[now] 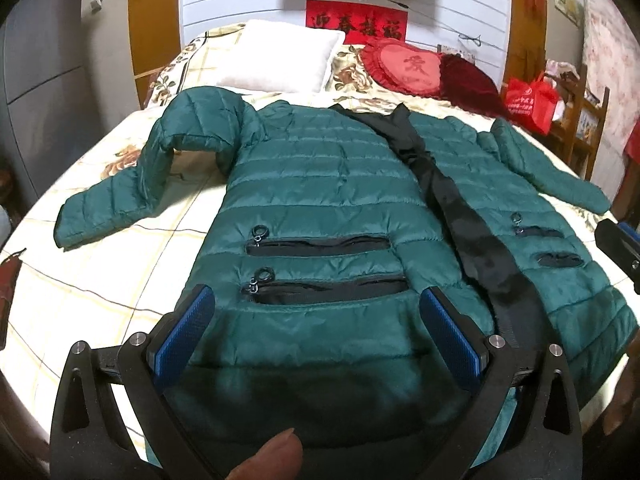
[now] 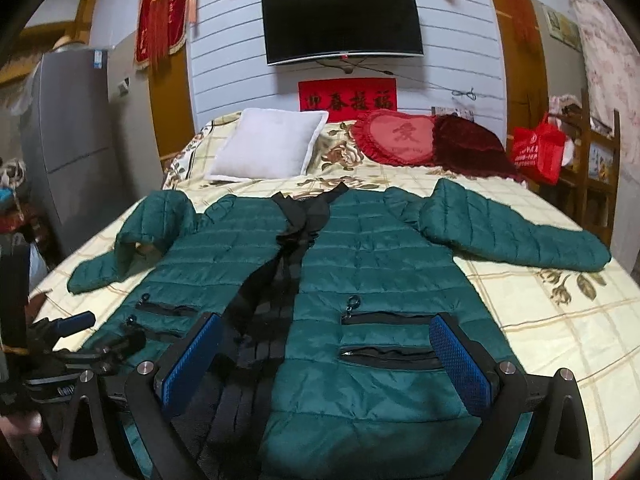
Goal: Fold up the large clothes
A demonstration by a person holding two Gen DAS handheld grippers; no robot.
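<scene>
A dark green quilted jacket (image 1: 320, 184) lies spread front-up on the bed, its black lining showing down the open front, hem toward me. Its left sleeve (image 1: 120, 204) is bent at the elbow; the right sleeve (image 2: 520, 236) stretches outward. My left gripper (image 1: 316, 304) hovers open over the hem of the jacket's left panel, by the two zip pockets (image 1: 320, 264). In the right wrist view the jacket (image 2: 360, 264) fills the middle, and my right gripper (image 2: 326, 330) hangs open above the right panel's hem. The left gripper (image 2: 80, 344) shows at that view's left edge.
The bed (image 2: 560, 320) has a cream checked floral sheet. A white pillow (image 2: 268, 148), a red heart cushion (image 2: 400, 140) and a dark red cushion (image 2: 468, 144) lie at the head. A grey fridge (image 2: 72, 140) stands left, a red bag (image 2: 536, 148) on shelves right.
</scene>
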